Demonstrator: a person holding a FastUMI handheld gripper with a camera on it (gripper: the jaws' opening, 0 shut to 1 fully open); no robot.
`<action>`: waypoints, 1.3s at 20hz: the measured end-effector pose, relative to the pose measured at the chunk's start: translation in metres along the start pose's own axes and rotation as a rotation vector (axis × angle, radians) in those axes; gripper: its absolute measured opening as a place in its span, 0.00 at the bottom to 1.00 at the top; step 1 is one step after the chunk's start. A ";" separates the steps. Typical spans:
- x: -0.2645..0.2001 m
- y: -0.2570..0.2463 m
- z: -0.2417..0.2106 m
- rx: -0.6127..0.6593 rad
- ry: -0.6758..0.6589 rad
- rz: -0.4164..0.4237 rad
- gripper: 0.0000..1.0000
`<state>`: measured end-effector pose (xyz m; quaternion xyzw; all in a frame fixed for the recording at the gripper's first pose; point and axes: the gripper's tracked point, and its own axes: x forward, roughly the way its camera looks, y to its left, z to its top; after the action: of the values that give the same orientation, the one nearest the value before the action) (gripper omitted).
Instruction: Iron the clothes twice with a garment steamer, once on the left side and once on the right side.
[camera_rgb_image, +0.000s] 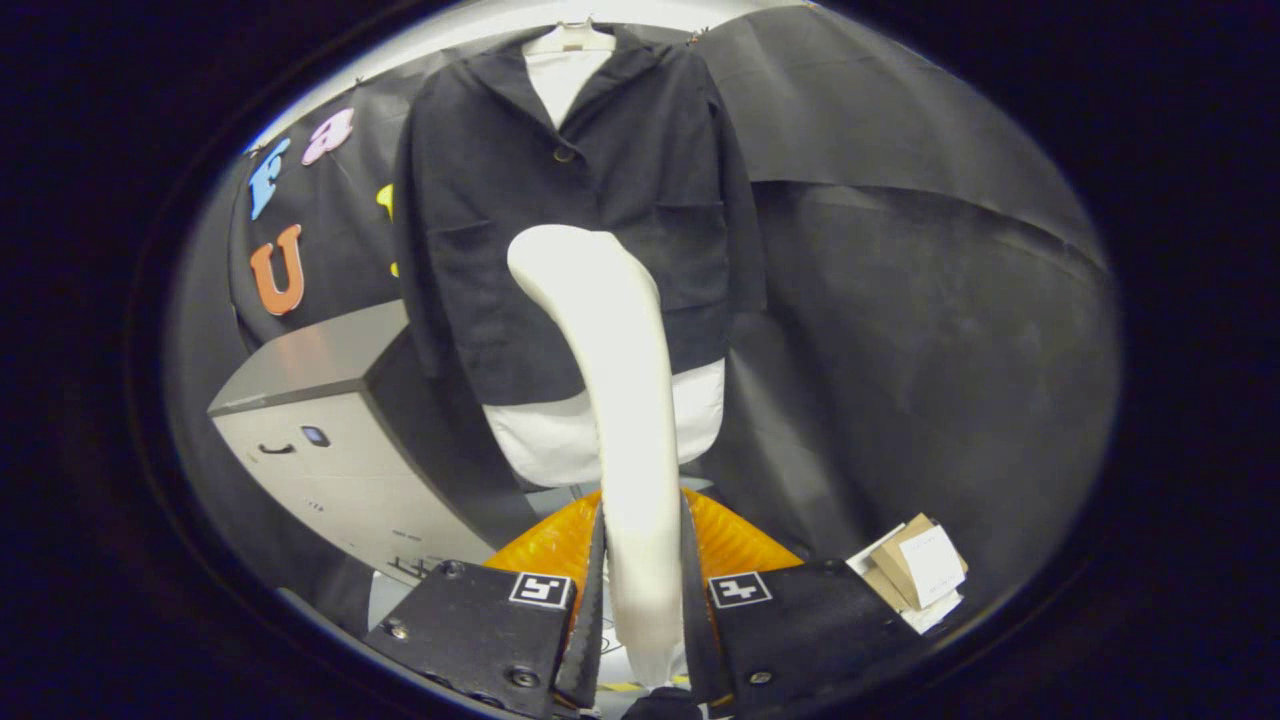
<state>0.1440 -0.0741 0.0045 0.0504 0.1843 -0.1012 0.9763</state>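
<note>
My gripper (640, 600) is clamped on the garment steamer (620, 400), both fingers pressing the sides of its pale handle, which rises between them and curves to a rounded head ahead of me. That head stands in front of the dark jacket (570, 230), over the lower middle of its front panel, though I cannot tell whether it touches the cloth or floats just off it. The jacket hangs from a hanger (570, 38) over a white shirt (560, 440) whose hem shows below the jacket's bottom edge. Behind the fingers lies something orange and ribbed (740, 545); a grey cabinet (330, 430) stands beyond the jacket's left edge, and cardboard boxes (915, 570) sit low to the right. To steam well, I judge I should shift the head onto one side panel, then draw it along the fabric in one slow, even pass, keeping my grip firm, before doing the other side.
</note>
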 end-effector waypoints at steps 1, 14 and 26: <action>-0.016 0.010 -0.004 -0.003 -0.008 0.005 0.37; -0.160 0.137 -0.090 -0.138 -0.025 0.115 0.37; -0.169 0.160 -0.112 -0.167 0.005 0.143 0.37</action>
<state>-0.0146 0.1276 -0.0269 -0.0180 0.1908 -0.0154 0.9814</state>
